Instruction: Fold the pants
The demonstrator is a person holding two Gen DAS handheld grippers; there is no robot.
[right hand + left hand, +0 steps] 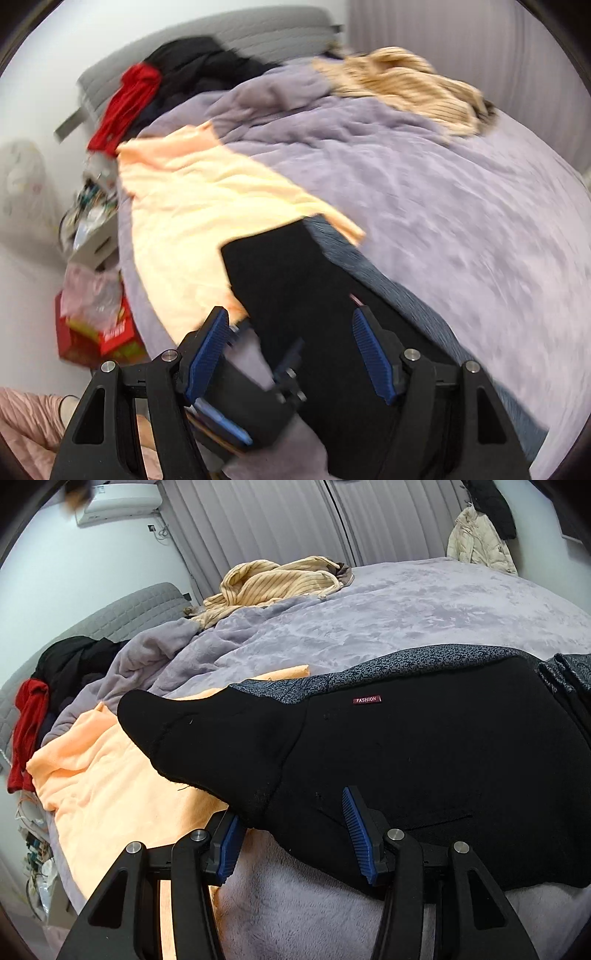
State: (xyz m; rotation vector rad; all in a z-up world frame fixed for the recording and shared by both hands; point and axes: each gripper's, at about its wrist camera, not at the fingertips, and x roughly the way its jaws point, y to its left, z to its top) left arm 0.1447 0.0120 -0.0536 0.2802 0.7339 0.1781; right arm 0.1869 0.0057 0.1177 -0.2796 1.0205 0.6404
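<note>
- We are seeing the black fleece-lined pants point(424, 760) lying across the bed's lilac plush blanket point(406, 605), partly over a peach towel point(110, 786).
- Our left gripper point(295, 834) is pinching a pants fold between its fingers.
- Our right gripper point(291, 354) is hovering above, fingers spread and empty.

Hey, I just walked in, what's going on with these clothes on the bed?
A person with a handheld gripper in each hand is folding black pants laid across a lavender blanket on the bed, partly over a peach cloth. The left gripper is clamped on a bunched fold at the pants' near edge. The right gripper hangs open above the pants, holding nothing.
</note>
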